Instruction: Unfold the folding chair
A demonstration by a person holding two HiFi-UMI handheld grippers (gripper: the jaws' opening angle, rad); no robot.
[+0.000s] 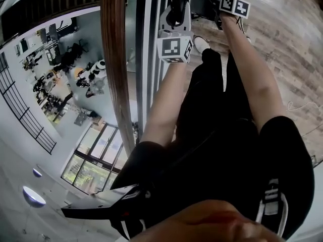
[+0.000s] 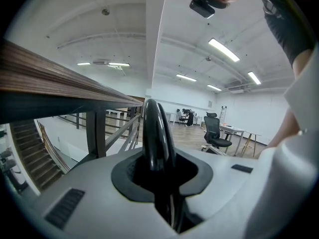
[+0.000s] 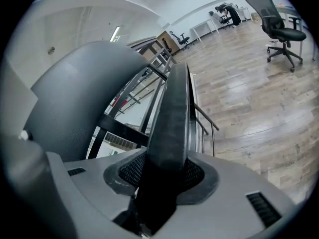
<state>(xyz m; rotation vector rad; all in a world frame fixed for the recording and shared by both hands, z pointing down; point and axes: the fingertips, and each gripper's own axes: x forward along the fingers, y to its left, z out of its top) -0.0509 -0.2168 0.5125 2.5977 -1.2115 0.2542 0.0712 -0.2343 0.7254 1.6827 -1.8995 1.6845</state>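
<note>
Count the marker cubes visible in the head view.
2. One cube sits at top centre, beside the wooden handrail; the second cube is at the top edge, right of it. None seems hidden.

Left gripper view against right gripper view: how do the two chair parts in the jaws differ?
The left gripper clamps a glossy black rounded tube; the right gripper clamps a matte dark grey flat-faced bar. The tube stands upright in its view; the bar is broader and leans right. Both sit gripped between closed jaws.
</note>
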